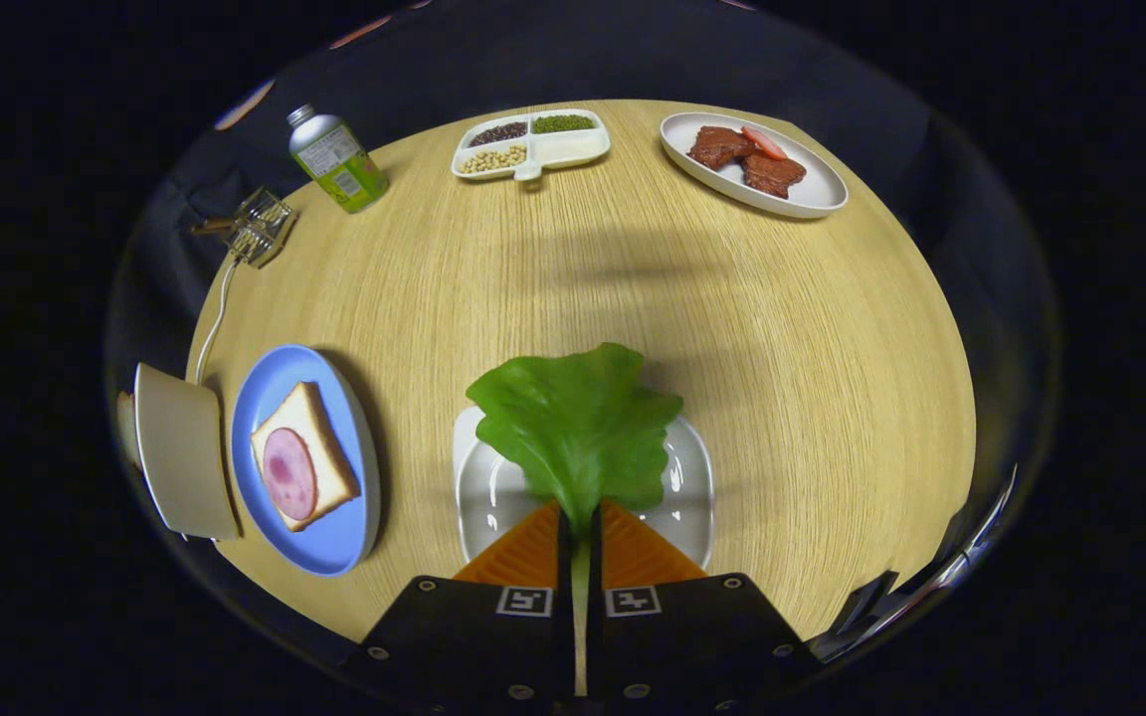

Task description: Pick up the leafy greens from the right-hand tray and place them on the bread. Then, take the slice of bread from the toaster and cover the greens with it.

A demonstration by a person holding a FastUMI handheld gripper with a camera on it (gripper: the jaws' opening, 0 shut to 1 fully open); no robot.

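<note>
A single leaf of leafy greens (578, 428) stands pinched by its pale stalk between the fingers of the gripper (579, 517), which are drawn narrow and press on the stalk from both sides, the blade fanning out just ahead of the tips. Directly beneath and beyond the tips sits the white tray (493, 492) the leaf comes from; whether the leaf is fully clear of it cannot be told. Well off to the left of the fingers lies the blue plate (334, 542) carrying the slice of bread (319, 438) topped with a round of ham (288, 473), and just beyond that plate's far side stands the pale toaster (180, 447), a second slice's edge peeking behind it. Far ahead across the wooden table (792, 328) rest a divided dish of beans (573, 149), an oval plate of meat (812, 189) and a small bottle (336, 159).

The step in hand appears to be the carry. Done well, it likely means keeping the pinch firm on the stalk, lifting enough that the blade cannot drag on the plate's rim, swinging left, and centring the blade over the ham before letting go, so the leaf lies flat for the covering slice.
</note>
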